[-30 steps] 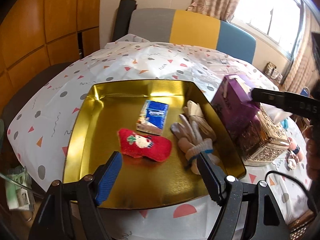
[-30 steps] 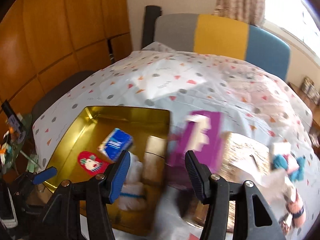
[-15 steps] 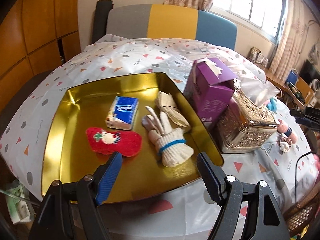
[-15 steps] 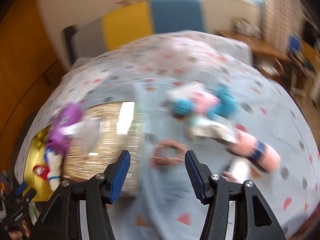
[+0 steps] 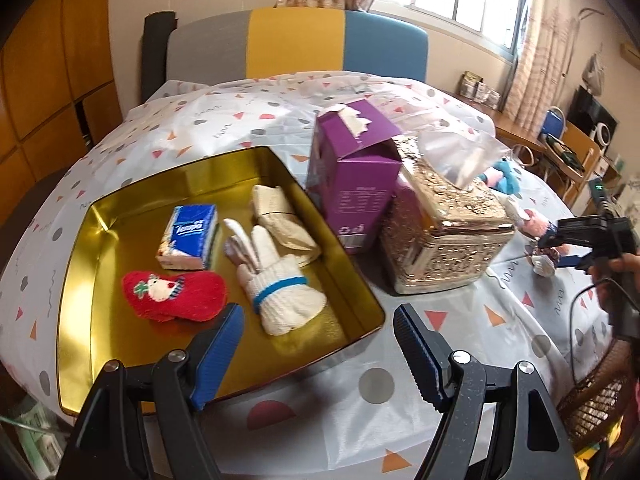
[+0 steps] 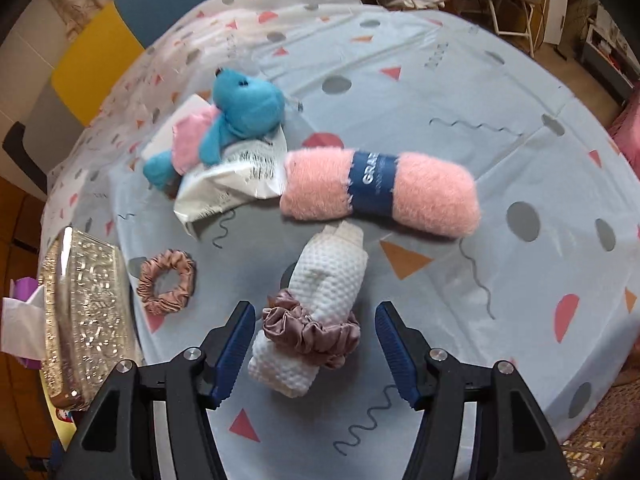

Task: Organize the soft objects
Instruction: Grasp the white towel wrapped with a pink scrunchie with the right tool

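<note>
The right gripper (image 6: 315,344) is open over a rolled white towel (image 6: 320,312), ready to grab it.

Its 2 blue jaws sit wide apart, 1 on each side of the towel, so they can squeeze it from both sides. A mauve scrunchie (image 6: 310,332) wraps round the roll and keeps it rolled up. Far from it lie a pink fluffy roll (image 6: 380,196), a blue plush toy (image 6: 236,116) and another scrunchie (image 6: 167,282) to the left. The left gripper (image 5: 316,354) is open too and holds nothing. It waits at the near edge of the gold tray (image 5: 80,280), where a red sock (image 5: 174,292), white gloves (image 5: 276,276) and a tissue pack (image 5: 188,236) are kept together. I think the towel goes there next.
</note>
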Motion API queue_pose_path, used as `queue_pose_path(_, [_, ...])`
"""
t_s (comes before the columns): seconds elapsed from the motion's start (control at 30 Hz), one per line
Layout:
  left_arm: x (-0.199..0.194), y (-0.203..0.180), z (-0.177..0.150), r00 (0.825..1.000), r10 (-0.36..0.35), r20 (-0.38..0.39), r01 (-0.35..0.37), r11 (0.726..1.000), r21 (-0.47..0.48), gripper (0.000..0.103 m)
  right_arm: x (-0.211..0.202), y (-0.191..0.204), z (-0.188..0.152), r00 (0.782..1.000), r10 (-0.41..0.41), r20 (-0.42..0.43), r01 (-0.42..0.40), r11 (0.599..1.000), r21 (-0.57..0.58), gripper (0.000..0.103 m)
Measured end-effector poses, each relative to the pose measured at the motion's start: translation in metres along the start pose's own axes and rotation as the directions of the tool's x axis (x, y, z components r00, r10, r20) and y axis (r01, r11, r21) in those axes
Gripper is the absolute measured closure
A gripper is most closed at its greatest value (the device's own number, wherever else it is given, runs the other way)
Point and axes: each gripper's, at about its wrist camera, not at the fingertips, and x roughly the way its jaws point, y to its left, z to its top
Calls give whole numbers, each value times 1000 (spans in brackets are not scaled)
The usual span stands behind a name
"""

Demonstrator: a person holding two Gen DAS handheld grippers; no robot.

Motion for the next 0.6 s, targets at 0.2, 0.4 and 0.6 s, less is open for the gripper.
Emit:
queue_pose_path(0.2, [-8, -19, 8, 998, -58, 15, 57, 997, 60, 25, 10, 8, -6, 995, -95, -11, 94, 990, -104, 60])
queue_pose_path(0.4, [-26, -64, 38, 980, -193, 43, 179, 959, 221, 25, 8, 3, -10, 988, -156, -6, 154, 982, -107, 61])
queue_pose_path(0.6, [-23, -133, 89, 958, -286, -33, 275, 873, 402, 25, 1, -13, -10, 994, -105, -14, 104, 993, -60, 61])
